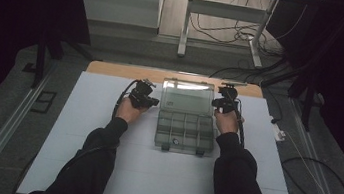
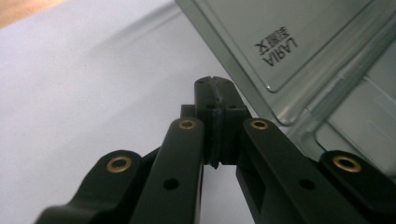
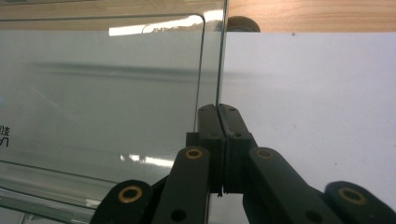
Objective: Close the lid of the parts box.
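Your clear plastic compartment box (image 1: 185, 129) sits at the middle of the white desk (image 1: 82, 115), its lid (image 1: 187, 97) open and standing up at the far side. Your left gripper (image 1: 150, 101) rests just beside the lid's left edge, fingers pressed together on nothing, apart from the plastic. Your right gripper (image 1: 219, 103) is at the lid's right edge, fingers together; whether they pinch that edge cannot be told.
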